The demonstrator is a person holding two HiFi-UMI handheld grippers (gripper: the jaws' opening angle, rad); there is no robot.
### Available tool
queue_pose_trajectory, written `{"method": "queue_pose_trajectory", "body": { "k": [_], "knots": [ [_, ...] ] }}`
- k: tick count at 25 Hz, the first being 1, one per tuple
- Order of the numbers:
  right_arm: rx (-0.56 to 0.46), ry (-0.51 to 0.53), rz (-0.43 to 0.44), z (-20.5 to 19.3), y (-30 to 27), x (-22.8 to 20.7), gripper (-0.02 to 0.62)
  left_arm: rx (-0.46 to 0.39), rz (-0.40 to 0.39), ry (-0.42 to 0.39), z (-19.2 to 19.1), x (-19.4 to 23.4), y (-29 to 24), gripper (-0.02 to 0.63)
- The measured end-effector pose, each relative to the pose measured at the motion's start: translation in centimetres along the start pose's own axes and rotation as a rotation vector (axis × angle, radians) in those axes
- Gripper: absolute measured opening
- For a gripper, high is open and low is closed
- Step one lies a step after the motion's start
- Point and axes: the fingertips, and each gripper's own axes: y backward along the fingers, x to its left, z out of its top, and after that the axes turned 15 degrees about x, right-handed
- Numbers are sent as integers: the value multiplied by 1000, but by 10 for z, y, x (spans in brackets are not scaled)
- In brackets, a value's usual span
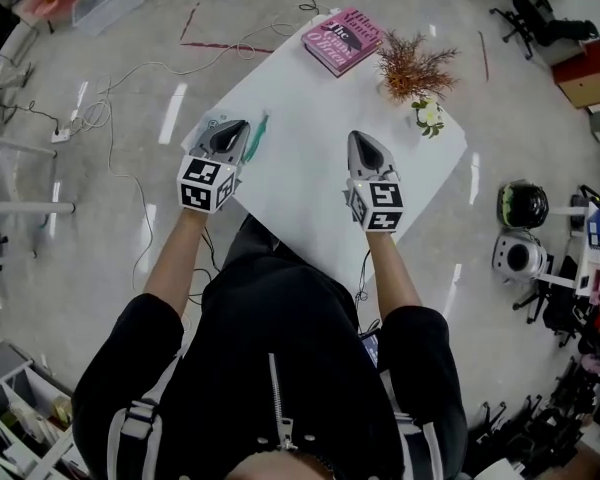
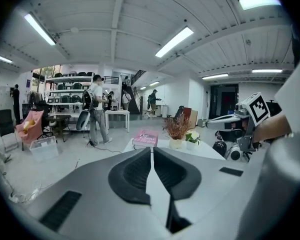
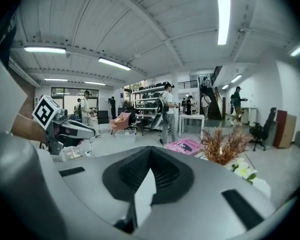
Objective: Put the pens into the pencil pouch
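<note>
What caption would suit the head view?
Shut and empty, left tool and right tool hover over a white table.

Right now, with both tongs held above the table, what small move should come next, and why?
Probably open the left tongs and lower them toward the teal pen beside the pouch. Left and right tongs are both shut and empty, and that pen seems to lie outside the pouch.

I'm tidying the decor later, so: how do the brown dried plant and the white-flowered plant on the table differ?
The brown dried plant is larger, with bare rust-coloured twigs; the white-flowered plant is small, with pale blooms and green leaves. The dried plant stands nearer the pink book; the flowered one is farther from it. Both stand on the white table.
</note>
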Motion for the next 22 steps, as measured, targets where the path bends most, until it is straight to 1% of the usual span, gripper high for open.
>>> {"method": "queue_pose_trajectory", "body": {
  "k": [4, 8, 12, 22],
  "knots": [
    [-58, 4, -10, 18, 18, 4, 9, -65, 8, -24, 28, -2, 13, 37],
    [-77, 12, -12, 20, 25, 8, 9, -110, 13, -33, 43, -9, 22, 37],
    [-72, 1, -14, 13, 27, 7, 8, -104, 15, -42, 37, -18, 23, 37],
    [-45, -3, -6, 3, 22, 9, 9, -73, 19, -22, 22, -14, 19, 37]
  ]
}}
